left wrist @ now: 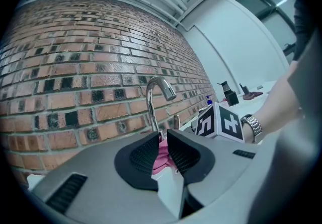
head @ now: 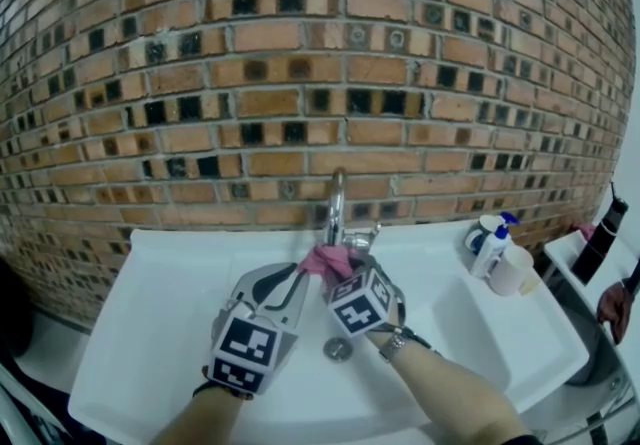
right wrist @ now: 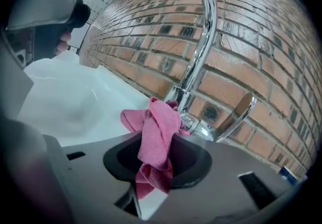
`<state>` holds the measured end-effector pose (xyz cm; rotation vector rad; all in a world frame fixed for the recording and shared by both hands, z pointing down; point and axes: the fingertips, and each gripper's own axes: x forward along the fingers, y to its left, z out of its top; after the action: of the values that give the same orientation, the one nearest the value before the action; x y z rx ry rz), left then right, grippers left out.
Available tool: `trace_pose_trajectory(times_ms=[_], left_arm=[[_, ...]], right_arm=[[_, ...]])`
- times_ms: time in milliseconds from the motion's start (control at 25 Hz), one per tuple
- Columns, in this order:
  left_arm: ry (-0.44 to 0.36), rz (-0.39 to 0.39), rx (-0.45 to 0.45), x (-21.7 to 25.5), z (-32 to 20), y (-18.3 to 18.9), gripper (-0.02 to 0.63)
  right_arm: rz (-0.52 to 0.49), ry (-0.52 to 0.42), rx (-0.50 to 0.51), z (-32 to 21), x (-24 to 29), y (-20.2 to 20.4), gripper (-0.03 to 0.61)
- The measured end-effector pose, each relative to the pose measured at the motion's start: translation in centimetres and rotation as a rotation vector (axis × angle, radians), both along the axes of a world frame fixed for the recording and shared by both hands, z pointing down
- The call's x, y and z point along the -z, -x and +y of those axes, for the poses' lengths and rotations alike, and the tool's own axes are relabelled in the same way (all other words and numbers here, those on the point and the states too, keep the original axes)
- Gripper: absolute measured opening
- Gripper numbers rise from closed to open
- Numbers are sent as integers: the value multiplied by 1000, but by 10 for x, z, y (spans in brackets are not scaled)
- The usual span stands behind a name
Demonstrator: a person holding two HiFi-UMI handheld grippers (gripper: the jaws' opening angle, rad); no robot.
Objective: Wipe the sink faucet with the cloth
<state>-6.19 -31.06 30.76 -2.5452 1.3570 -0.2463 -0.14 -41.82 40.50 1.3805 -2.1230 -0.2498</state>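
Observation:
A chrome faucet (head: 336,203) rises from the back of the white sink (head: 150,333), against the brick wall. My right gripper (head: 345,278) is shut on a pink cloth (head: 325,261) and holds it against the faucet's base. In the right gripper view the cloth (right wrist: 158,137) bunches between the jaws of the right gripper (right wrist: 158,145), right in front of the faucet (right wrist: 201,42) and its lever (right wrist: 236,115). My left gripper (head: 290,283) hovers just left of the cloth, shut. In its own view the left gripper (left wrist: 162,137) points at the faucet (left wrist: 153,102), and the cloth (left wrist: 162,156) shows through the narrow slit.
The drain (head: 338,348) lies under my right wrist. A white bottle (head: 490,248) and a cup (head: 510,271) stand on the sink's right rim. A black bottle (head: 600,238) stands on a shelf further right. The brick wall (head: 300,83) closes the back.

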Motion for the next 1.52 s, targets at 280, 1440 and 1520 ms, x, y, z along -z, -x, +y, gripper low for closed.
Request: trace_pose_trajectory(times_ms=[280, 1440, 1520], left_arm=[[10, -8, 2, -5, -2, 0, 58], [79, 127, -274, -1, 17, -14, 233], [58, 114, -302, 2, 24, -18, 233]], right_arm=[[-7, 37, -4, -2, -8, 1, 124], [-219, -70, 417, 119, 94, 16, 124], [-203, -78, 428, 126, 97, 7, 124]])
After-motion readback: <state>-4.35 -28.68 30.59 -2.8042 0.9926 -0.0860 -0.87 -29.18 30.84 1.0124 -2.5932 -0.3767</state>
